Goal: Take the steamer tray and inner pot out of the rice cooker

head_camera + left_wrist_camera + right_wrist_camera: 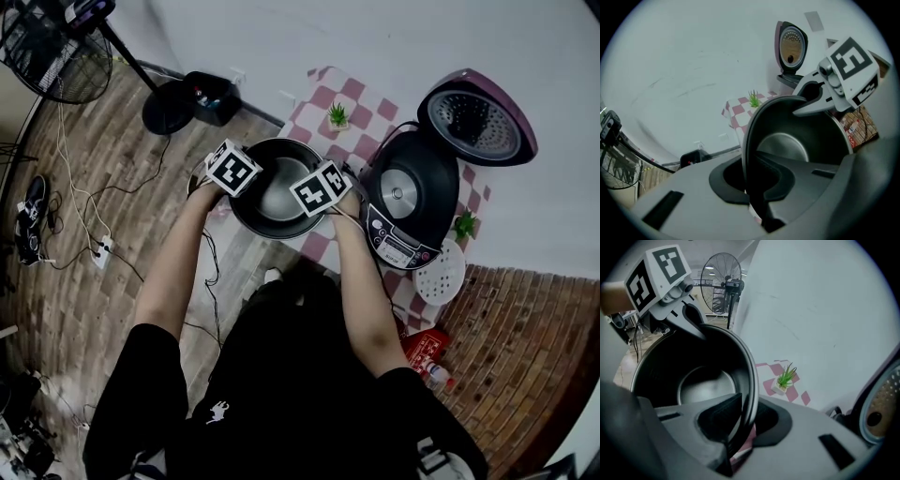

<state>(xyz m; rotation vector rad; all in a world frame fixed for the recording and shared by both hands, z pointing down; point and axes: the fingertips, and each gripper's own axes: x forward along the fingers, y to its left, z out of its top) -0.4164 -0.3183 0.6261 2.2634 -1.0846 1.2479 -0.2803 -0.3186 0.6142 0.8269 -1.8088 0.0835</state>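
The dark inner pot (281, 214) hangs between my two grippers, left of the open rice cooker (412, 202) and over the left edge of the checkered table (323, 94). My left gripper (232, 192) is shut on the pot's left rim; in the left gripper view the rim (746, 154) runs down between the closed jaws. My right gripper (330, 204) is at the right rim. There the jaws stand slightly parted, with the rim (751, 380) still between them and pink cloth showing below. The white perforated steamer tray (441, 275) lies on the table right of the cooker.
The cooker's purple lid (478, 117) stands raised. Two small potted plants (337, 116) (463, 225) sit on the checkered cloth. A red packet (424, 342) lies near the front corner. A fan (52, 47), its black base (169, 108) and cables are on the wooden floor at left.
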